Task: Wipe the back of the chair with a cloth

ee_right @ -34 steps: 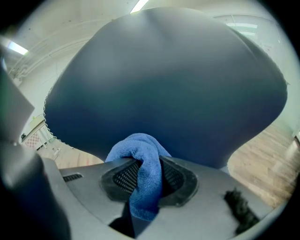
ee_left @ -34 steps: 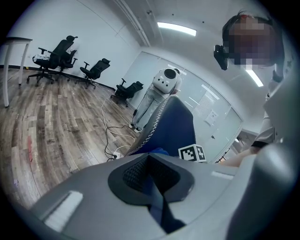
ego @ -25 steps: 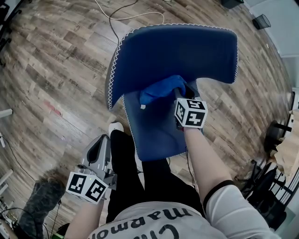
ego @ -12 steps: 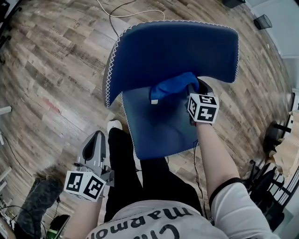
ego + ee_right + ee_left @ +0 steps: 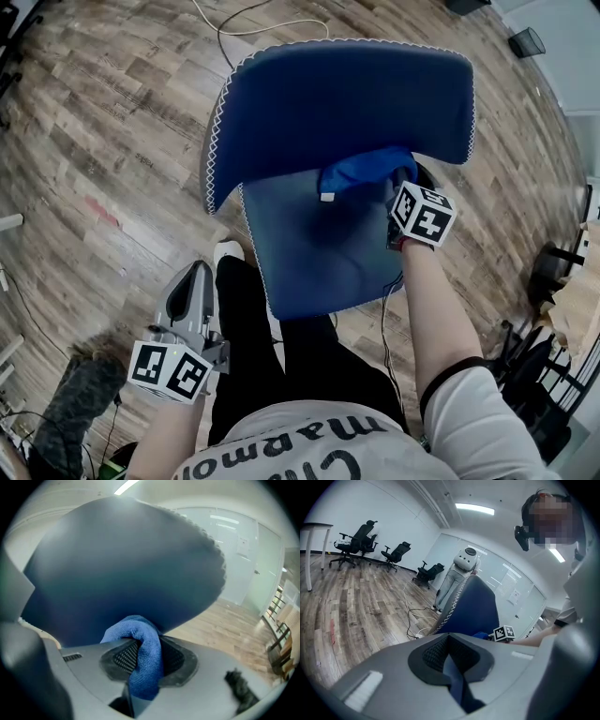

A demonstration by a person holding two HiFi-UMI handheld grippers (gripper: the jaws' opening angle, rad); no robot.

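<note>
A blue chair (image 5: 328, 103) with white stitched edging stands in front of me; its back (image 5: 319, 244) slopes toward my legs. My right gripper (image 5: 401, 180) is shut on a blue cloth (image 5: 361, 173) and presses it against the back near its top right. In the right gripper view the cloth (image 5: 143, 656) is pinched between the jaws, right against the dark blue chair surface (image 5: 126, 569). My left gripper (image 5: 192, 300) hangs low at my left side, jaws closed with nothing in them. The chair (image 5: 476, 609) shows in the left gripper view.
Wood-plank floor (image 5: 94, 141) surrounds the chair. A white cable (image 5: 253, 33) runs on the floor behind it. My black-trousered legs (image 5: 253, 356) stand close against the chair back. Black chair bases (image 5: 553, 272) sit at the right edge. Office chairs (image 5: 361, 541) and a white robot (image 5: 459, 576) stand far off.
My right gripper has slid the cloth to the right and slightly up along the chair back. The left gripper has stayed at my side.
</note>
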